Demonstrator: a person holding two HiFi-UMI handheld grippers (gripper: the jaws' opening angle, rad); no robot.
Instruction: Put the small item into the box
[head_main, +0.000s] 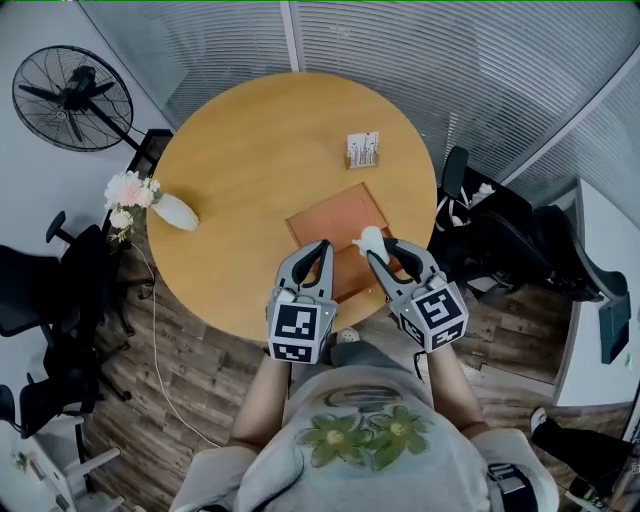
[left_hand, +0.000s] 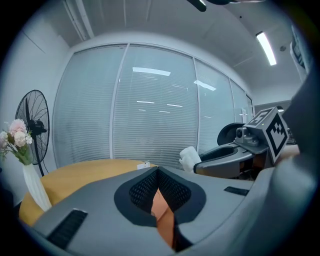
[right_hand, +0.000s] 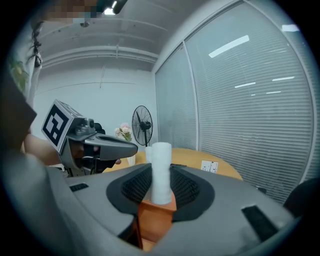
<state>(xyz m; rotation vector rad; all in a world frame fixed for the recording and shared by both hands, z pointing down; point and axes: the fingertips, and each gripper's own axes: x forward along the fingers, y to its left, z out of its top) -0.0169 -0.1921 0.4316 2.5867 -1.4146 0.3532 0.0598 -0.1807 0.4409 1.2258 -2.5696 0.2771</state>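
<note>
The small white item (right_hand: 161, 170), a short upright cylinder, is clamped between the right gripper's (right_hand: 161, 186) jaws, whose dark pads press on both its sides; in the head view the small white item (head_main: 369, 238) sticks out at the tips of the right gripper (head_main: 379, 245) over the right part of the box (head_main: 335, 222). The box is flat, orange-brown and open-topped, and lies on the round wooden table (head_main: 240, 150) close to its near edge, a little right of the middle. From the right gripper view the box's orange rim (right_hand: 156, 220) shows just under the item, though I cannot tell whether the two touch. The left gripper (head_main: 322, 246) hangs over the box's near-left side, just beside the right one, its jaws closed with the tips meeting and nothing held; in its own view the left gripper (left_hand: 157, 172) shows only a strip of the orange box (left_hand: 162, 215) through the gap below the tips, and the right gripper (left_hand: 200, 164) with the item (left_hand: 189, 157) is at its right. Toward the table's far right edge lies a small white card (head_main: 362, 149), well apart from the box. At the left edge stands a white vase (head_main: 175, 211) of pale flowers (head_main: 128, 190). Beyond the table's far left a black fan (head_main: 72, 98) stands on the floor, and dark chairs (head_main: 500, 235) crowd the right side
</note>
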